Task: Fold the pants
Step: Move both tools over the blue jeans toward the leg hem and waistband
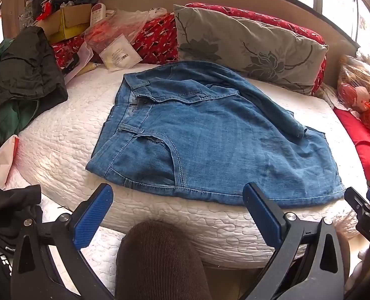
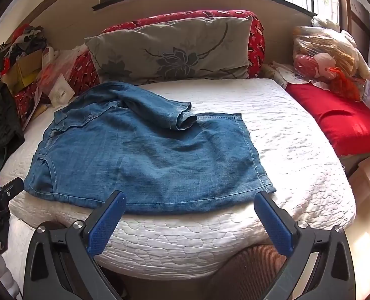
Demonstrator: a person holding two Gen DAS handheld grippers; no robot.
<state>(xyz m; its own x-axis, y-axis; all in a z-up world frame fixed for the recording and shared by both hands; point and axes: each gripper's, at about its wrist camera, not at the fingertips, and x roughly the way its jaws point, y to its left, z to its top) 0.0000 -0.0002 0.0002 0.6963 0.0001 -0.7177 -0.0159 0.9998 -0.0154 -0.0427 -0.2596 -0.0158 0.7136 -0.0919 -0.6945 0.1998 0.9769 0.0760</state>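
Observation:
Blue denim pants (image 1: pixel 210 137) lie folded into a rough rectangle on the white quilted bed (image 1: pixel 60 137), waistband at the left, one leg end lying loosely across the top (image 2: pixel 182 120). My left gripper (image 1: pixel 177 192) hovers open just short of the pants' near edge, nothing between its blue pads (image 1: pixel 95 215). My right gripper (image 2: pixel 188 198) is also open over the near hem of the pants (image 2: pixel 147 155), holding nothing. The right gripper's tip (image 1: pixel 365 207) shows at the right edge of the left wrist view.
A grey flowered pillow (image 2: pixel 170 50) and red patterned bolster (image 2: pixel 197 16) lie behind the pants. Dark clothes (image 1: pixel 25 70), boxes and plastic bags (image 1: pixel 115 27) crowd the left side. A red cushion (image 2: pixel 335 117) and doll (image 2: pixel 327 67) sit right. A person's brown knee (image 1: pixel 157 260) is below.

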